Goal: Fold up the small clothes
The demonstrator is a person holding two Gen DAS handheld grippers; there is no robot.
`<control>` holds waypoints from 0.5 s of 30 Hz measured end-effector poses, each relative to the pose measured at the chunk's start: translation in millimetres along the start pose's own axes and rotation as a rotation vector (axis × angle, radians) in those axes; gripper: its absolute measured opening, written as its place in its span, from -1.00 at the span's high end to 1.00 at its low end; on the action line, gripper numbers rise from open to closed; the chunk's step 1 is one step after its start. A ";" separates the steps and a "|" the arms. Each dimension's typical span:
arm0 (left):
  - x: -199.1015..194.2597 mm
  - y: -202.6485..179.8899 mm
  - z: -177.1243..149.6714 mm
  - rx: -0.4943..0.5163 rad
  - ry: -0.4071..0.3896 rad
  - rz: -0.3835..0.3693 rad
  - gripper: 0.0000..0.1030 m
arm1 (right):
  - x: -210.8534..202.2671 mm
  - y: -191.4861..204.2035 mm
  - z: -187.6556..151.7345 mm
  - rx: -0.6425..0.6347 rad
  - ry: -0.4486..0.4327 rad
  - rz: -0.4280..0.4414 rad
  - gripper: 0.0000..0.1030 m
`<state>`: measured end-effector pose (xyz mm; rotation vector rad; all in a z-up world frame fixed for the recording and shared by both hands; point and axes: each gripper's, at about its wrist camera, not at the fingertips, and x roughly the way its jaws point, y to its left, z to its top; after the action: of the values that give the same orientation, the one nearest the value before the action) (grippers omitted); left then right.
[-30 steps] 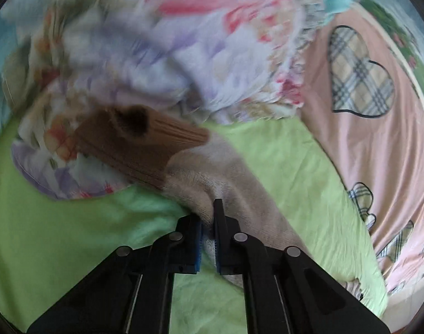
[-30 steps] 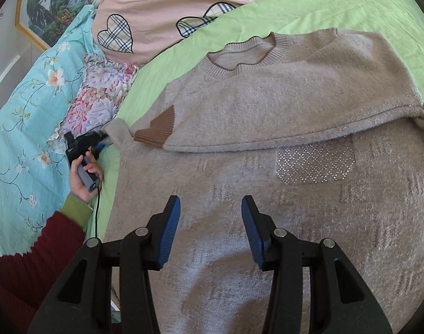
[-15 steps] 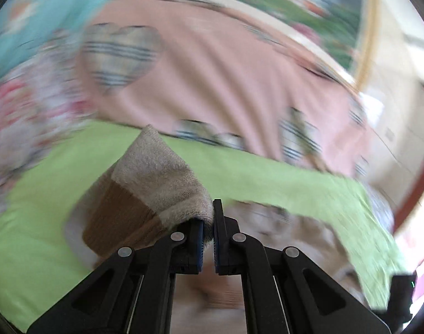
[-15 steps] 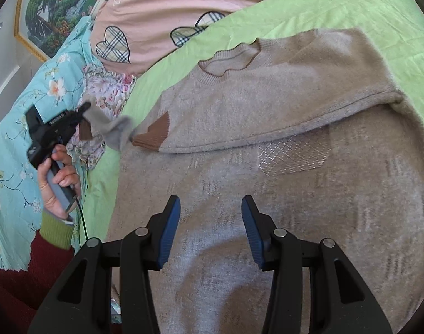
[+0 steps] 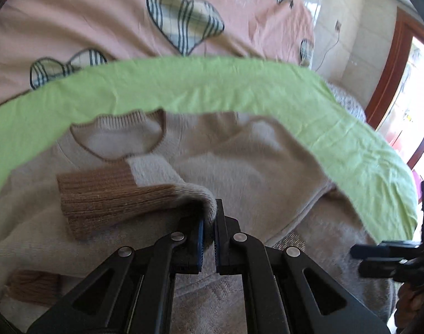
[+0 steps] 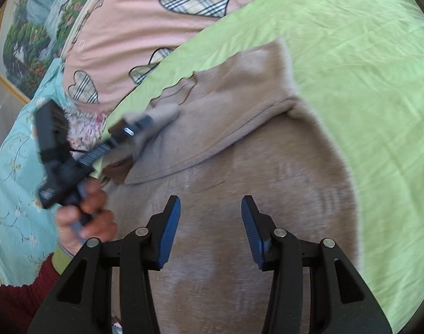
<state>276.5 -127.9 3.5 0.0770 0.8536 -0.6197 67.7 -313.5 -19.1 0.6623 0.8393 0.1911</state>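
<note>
a bed spread with a green sheet (image 6: 351,55), beyond it a pink cover (image 5: 100,22) with plaid hearts, left a turquoise floral quilt (image 6: 14,167), behind a framed landscape painting (image 6: 25,41), right a tiled wall (image 5: 348,27) and sunlit wooden doorframe (image 5: 392,64).

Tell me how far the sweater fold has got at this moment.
Done: the beige sweater lies spread on the green sheet, with one sleeve already folded across it. In hand: the left gripper is shut on the other sleeve, brown cuff over the chest. Left: folding the body; the right gripper hovers open.

Green sheet (image 5: 200,89), pink heart-print quilt (image 5: 100,14), framed landscape painting (image 6: 25,39)
</note>
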 end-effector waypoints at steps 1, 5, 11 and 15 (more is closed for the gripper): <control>2.5 2.0 -2.5 -0.003 0.008 -0.006 0.90 | -0.7 -0.7 0.9 0.001 -0.004 -0.006 0.08; -2.2 4.4 -13.5 -0.013 0.034 -0.018 0.48 | 4.3 2.6 6.7 -0.005 -0.014 -0.019 0.08; -43.6 28.3 -42.1 -0.052 0.001 0.053 0.05 | 23.8 25.9 23.0 -0.079 -0.006 -0.001 0.05; -60.1 74.9 -64.6 -0.168 0.010 0.157 0.05 | 43.1 52.5 38.3 -0.156 -0.003 0.007 -0.04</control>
<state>243.2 -17.7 -9.2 -0.0057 0.8969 -0.3995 129.8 -272.6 4.5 0.5192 0.8104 0.2596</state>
